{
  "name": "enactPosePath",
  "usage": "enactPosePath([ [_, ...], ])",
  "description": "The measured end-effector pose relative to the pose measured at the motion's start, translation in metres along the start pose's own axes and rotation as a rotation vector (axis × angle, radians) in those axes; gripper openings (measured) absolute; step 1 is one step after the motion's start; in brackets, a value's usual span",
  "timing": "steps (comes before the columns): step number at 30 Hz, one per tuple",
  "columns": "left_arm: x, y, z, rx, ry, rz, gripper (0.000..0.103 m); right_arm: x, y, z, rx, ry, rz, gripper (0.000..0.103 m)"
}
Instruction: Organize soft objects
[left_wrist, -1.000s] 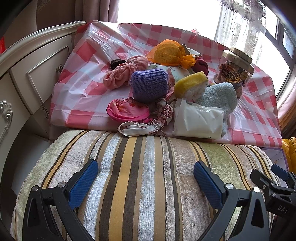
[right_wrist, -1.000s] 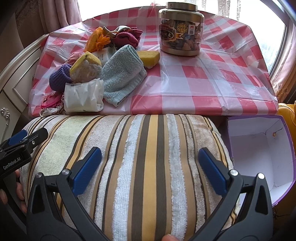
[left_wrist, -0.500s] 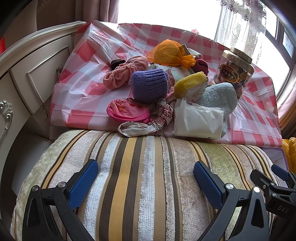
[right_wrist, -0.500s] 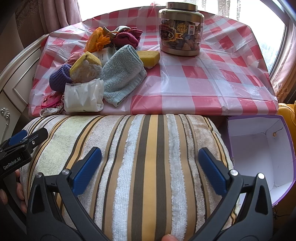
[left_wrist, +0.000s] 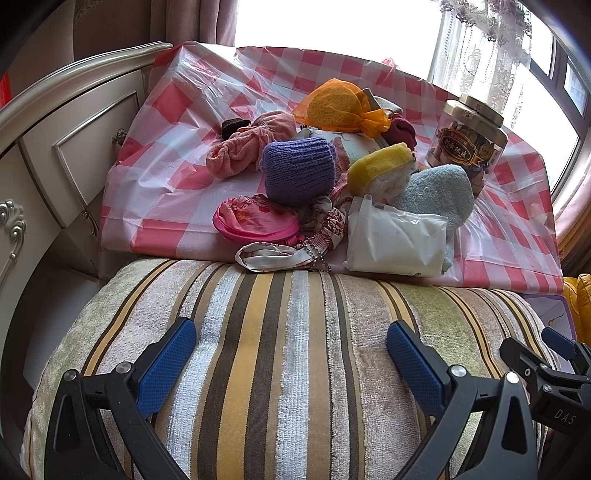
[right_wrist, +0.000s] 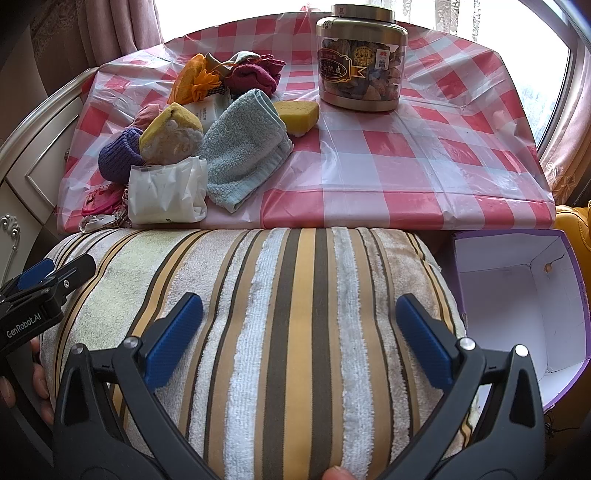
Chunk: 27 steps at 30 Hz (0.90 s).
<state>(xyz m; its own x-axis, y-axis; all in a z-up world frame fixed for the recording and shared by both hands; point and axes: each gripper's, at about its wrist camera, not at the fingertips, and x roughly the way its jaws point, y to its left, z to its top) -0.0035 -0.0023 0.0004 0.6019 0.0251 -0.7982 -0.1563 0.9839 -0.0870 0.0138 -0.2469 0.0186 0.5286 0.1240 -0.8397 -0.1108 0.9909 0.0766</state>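
**Lead:** Soft objects are what you're sorting, and the biggest one comes first: the striped cushion (right_wrist: 295, 332) lies against the near edge of the worktop (right_wrist: 424, 155), right under both of your tools. Your left hand-held gripper (left_wrist: 291, 354) and right hand-held gripper (right_wrist: 299, 332) are each spread wide, blue pads resting over the cushion top with nothing pinched.

**Operator:** Where should things go?

**Lead:** My guess is the purple box (right_wrist: 517, 302), which stands open past the cushion's right end, below the worktop's near right corner. It looks empty inside. The cushion looks too bulky for one grip, so if you move it, gather fabric with both tools near opposite ends and lift together.

**Operator:** And the pile?

**Lead:** It sits toward the near left corner of the worktop. Take the blue towel (right_wrist: 247, 147) next; it's folded and thick, so bite deep into the fold, not a loose edge. The white packet (right_wrist: 166, 195) sits just beside it at the near edge, touching it; pinch it gently, as the wrapper will likely slide. The purple knit (left_wrist: 299, 170) and the pink pouch (left_wrist: 258, 219) lie further left. Mind the patterned scarf (left_wrist: 280, 251) with its bead chain, which hangs over the near edge onto the cushion and could snag.

**Operator:** The jar?

**Lead:** Leave the jar (right_wrist: 360, 59) near the far edge; it's hard, not part of this sort.
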Motion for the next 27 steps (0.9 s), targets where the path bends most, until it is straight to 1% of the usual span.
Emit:
enactPosePath([
  [11,0.000,-0.001,0.000,0.000,-0.001,0.000,0.103,0.001,0.001,0.001,-0.002,0.006,-0.005,0.103],
  [14,-0.001,-0.001,0.000,0.003,-0.005,0.008,0.103,0.005,-0.002,0.007,-0.003,0.028,0.016,0.103],
  [16,0.000,0.003,0.002,-0.008,-0.002,0.001,0.103,0.010,-0.004,0.012,0.004,0.049,0.035,0.103],
  [21,-0.002,0.010,0.011,-0.044,-0.006,-0.024,0.103,0.019,-0.001,0.023,-0.007,0.079,0.045,0.103],
  [23,0.000,0.013,0.016,-0.059,-0.007,-0.035,0.099,0.025,0.001,0.032,-0.021,0.094,0.039,0.103],
  [24,0.002,0.015,0.021,-0.070,-0.010,-0.043,0.095,0.028,0.003,0.036,-0.027,0.100,0.043,0.103],
  [25,0.004,0.018,0.027,-0.083,-0.012,-0.054,0.091,0.033,0.004,0.042,-0.044,0.109,0.062,0.103],
  [27,0.009,0.020,0.036,-0.102,-0.017,-0.061,0.087,0.039,0.009,0.049,-0.064,0.118,0.100,0.103],
])
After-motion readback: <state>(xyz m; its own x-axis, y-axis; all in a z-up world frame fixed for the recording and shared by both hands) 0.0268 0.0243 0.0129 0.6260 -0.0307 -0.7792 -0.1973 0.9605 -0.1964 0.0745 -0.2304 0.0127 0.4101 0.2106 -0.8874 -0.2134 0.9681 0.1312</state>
